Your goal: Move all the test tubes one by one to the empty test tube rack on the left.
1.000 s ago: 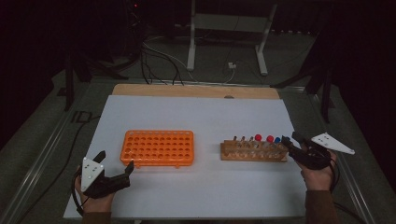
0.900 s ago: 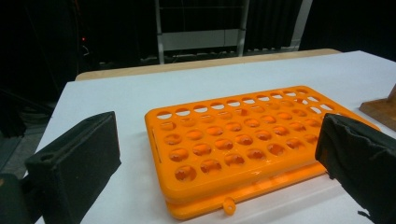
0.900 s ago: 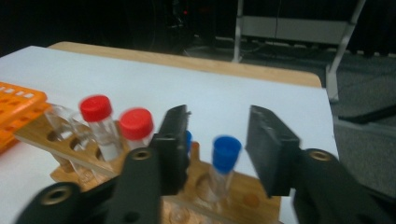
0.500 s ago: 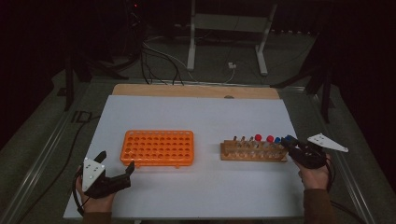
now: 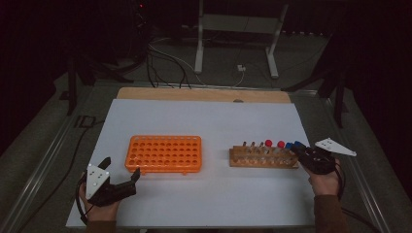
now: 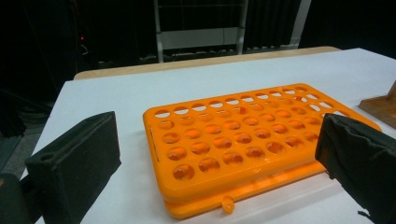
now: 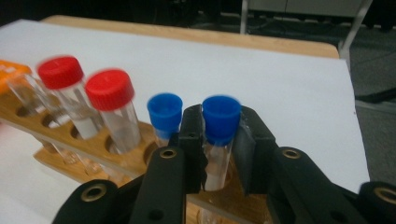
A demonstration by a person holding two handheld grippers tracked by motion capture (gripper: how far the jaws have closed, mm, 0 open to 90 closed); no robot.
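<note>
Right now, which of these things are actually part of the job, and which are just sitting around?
In use:
- right gripper, shut on the end blue-capped tube
- wooden rack with the other tubes, red caps among them
- orange tray, probably where tubes go
- left gripper, open, waiting

Just lying about:
- cables on the floor
- metal stand behind the table

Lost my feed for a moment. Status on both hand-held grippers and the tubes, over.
Right hand-held gripper just closed on end blue-capped tube, still seated in wooden rack. Left hand-held gripper open, nothing held, facing orange rack. Second blue-capped tube close beside.
</note>
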